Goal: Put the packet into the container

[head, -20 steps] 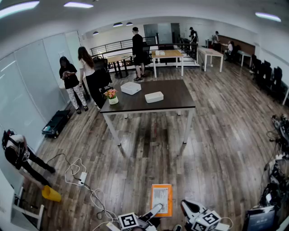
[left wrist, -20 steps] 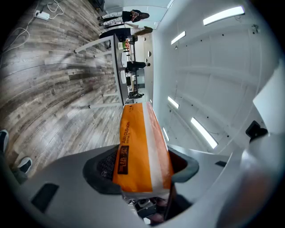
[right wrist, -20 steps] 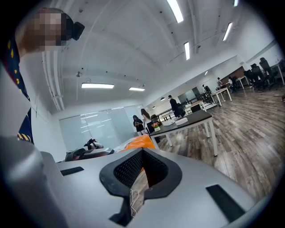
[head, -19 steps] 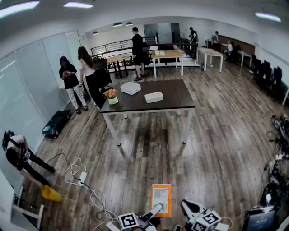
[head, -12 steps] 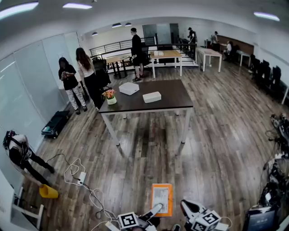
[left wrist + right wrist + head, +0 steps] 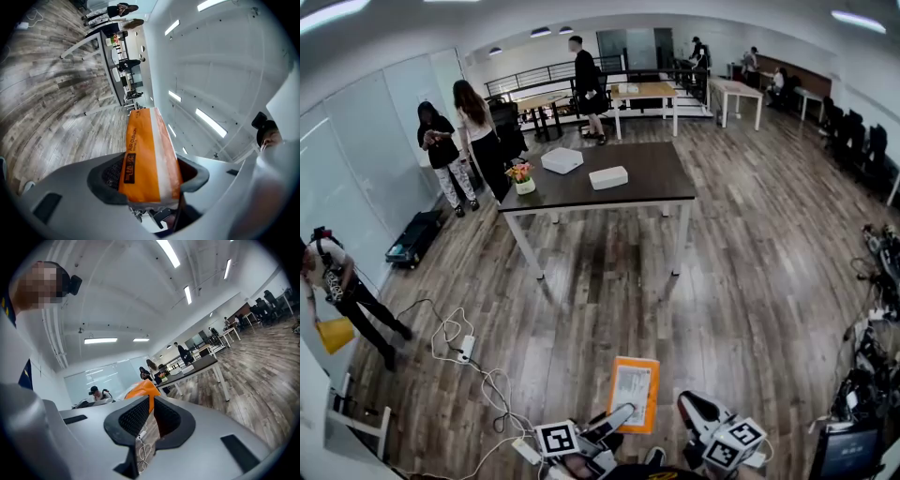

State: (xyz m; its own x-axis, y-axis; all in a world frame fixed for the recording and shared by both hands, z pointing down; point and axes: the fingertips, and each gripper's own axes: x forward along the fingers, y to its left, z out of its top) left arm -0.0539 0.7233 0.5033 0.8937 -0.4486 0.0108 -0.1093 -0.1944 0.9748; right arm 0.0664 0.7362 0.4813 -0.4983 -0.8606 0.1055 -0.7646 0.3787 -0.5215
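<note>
The first part of the task looks done: the orange packet point(image 6: 146, 154) is in the left gripper point(image 6: 150, 177), whose jaws stand wide and are clamped on its two flat sides, with the long end of the packet sticking out forward. The right gripper point(image 6: 151, 414) has its jaws closed together with nothing between them. What is left is, as I judge, the larger part. The dark table point(image 6: 656, 173) is well apart from the packet, far ahead across the wooden floor. On the table lie a square white box point(image 6: 562, 160) near its far left corner and a flat white box point(image 6: 608, 177) near its middle. Which of them is the container, and whether it is open, I cannot tell. The packet is yet to be carried to the table and put inside.
</note>
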